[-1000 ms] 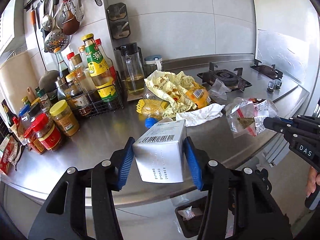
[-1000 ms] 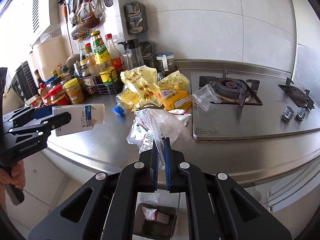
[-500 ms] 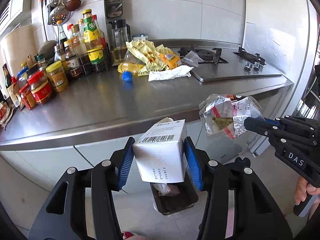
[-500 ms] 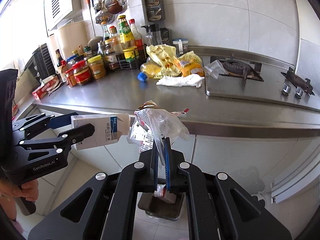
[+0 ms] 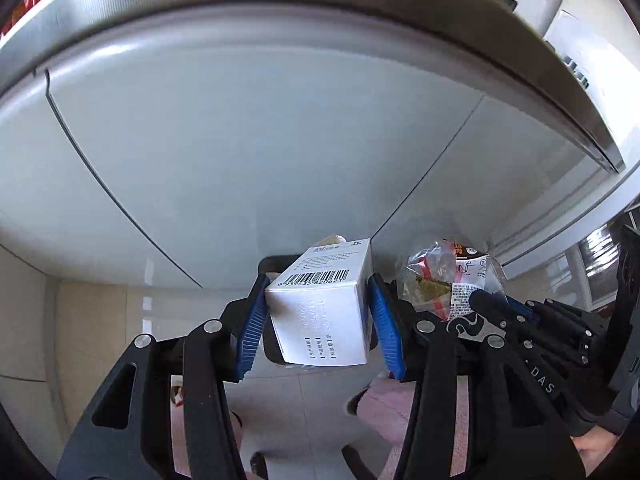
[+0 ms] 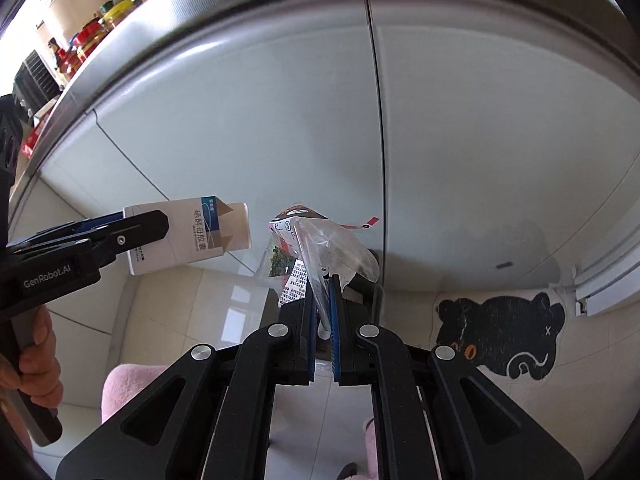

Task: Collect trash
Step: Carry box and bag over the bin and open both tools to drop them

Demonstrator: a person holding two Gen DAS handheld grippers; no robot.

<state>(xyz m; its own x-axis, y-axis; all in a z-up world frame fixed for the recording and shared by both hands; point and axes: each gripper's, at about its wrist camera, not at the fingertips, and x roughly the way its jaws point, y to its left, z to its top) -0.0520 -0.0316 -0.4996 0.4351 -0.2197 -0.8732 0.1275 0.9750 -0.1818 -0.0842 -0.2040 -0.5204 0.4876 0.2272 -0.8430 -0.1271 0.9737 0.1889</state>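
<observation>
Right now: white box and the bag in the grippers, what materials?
White box: looks like matte printed cardboard, with crisp folded edges, an open brown-lined flap and a barcode. Bag: thin clear plastic film, glossy and crinkled, contents visible through it.

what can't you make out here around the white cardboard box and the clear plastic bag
- Dark bin, left wrist view: mostly hidden behind the white cardboard box; contents unseen.
- Same bin, right wrist view: covered by the clear plastic bag and right gripper.
- Countertop jars: tiny, cut off by the edge.
</observation>
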